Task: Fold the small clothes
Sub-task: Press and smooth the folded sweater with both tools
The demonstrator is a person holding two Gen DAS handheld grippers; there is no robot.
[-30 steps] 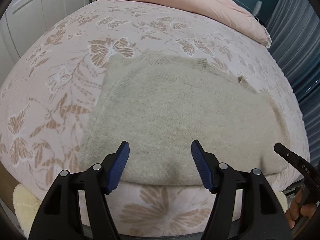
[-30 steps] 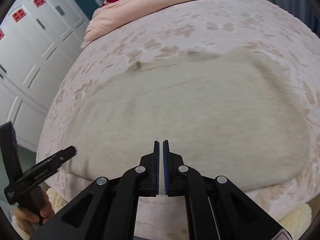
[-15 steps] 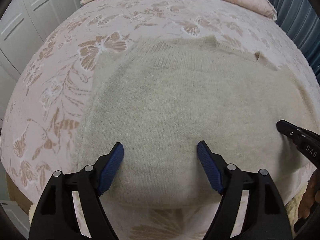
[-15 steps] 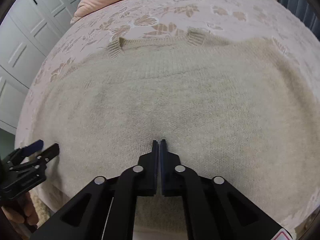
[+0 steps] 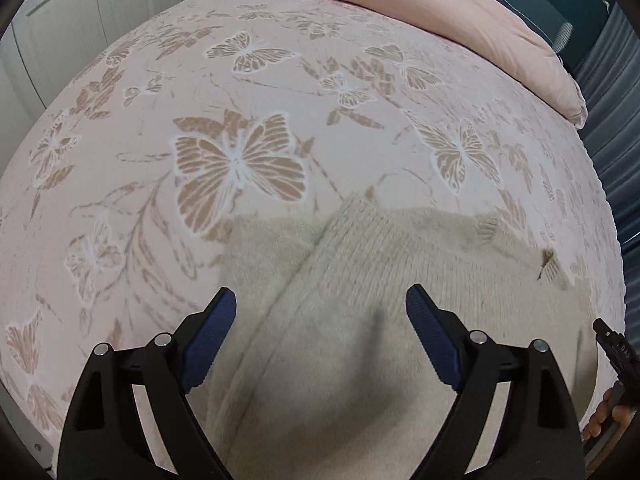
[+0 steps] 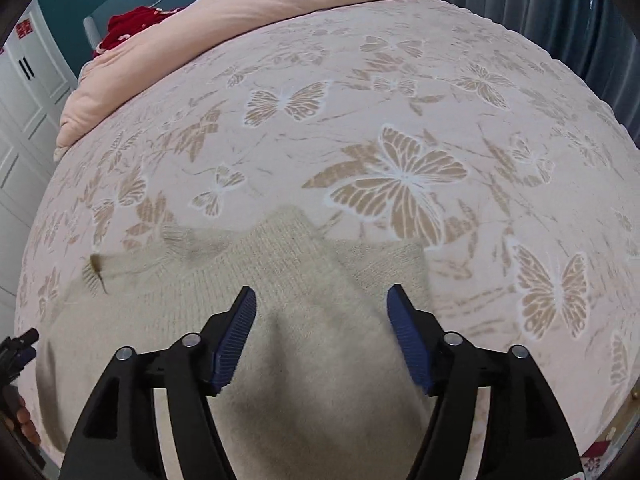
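Observation:
A beige knit sweater (image 5: pixel 360 280) lies flat on the butterfly-print bedspread (image 5: pixel 240 100), a sleeve folded diagonally across its body. It also shows in the right wrist view (image 6: pixel 304 280), with its ribbed collar (image 6: pixel 92 272) at the left. My left gripper (image 5: pixel 320 336) is open, its blue pads (image 5: pixel 208 336) either side of the folded sleeve, just above the knit. My right gripper (image 6: pixel 322 336) is open over the sweater's right part, holding nothing. The right gripper's tip (image 5: pixel 616 348) shows at the left view's right edge, the left gripper's tip (image 6: pixel 16 348) at the right view's left edge.
A pink duvet (image 5: pixel 440 12) lies bunched along the bed's far end, also in the right wrist view (image 6: pixel 240 12), with a red garment (image 6: pixel 128 28) behind it. White wardrobe doors (image 6: pixel 20 92) stand left, grey curtains (image 6: pixel 540 4) right. Bare bedspread (image 6: pixel 400 120) stretches beyond the sweater.
Both grippers moved forward across the sweater toward the collar. The right gripper went from shut to open. A sleeve now lies folded across the body.

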